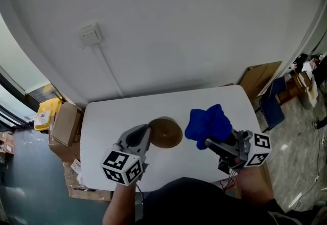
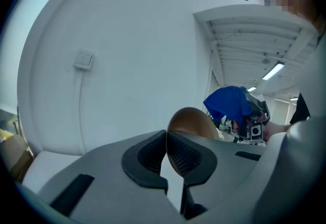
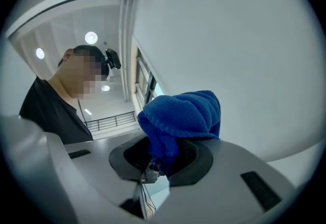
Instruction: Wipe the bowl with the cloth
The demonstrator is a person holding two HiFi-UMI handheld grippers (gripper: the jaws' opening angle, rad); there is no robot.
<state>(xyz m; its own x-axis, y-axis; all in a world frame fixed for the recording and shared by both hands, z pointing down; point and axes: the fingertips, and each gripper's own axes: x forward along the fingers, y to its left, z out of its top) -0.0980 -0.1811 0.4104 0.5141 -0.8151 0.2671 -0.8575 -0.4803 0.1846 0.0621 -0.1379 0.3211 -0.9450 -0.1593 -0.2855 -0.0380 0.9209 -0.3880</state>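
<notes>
Left gripper (image 1: pixel 147 134): jaws nearly together, pinching the rim of round brown bowl (image 1: pixel 166 132), apparently raised above white table (image 1: pixel 112 116). Right gripper (image 1: pixel 210 143): clamped on bunched blue terry cloth (image 1: pixel 207 122), just beside the bowl.

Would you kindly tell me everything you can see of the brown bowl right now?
The bowl is round, plain brown and smooth, with a thin rim; its material is unclear. It is held tilted over the white table, its rim pinched between the shut jaws of the left gripper. The blue cloth in the right gripper is close beside it; whether they touch cannot be told.
</notes>
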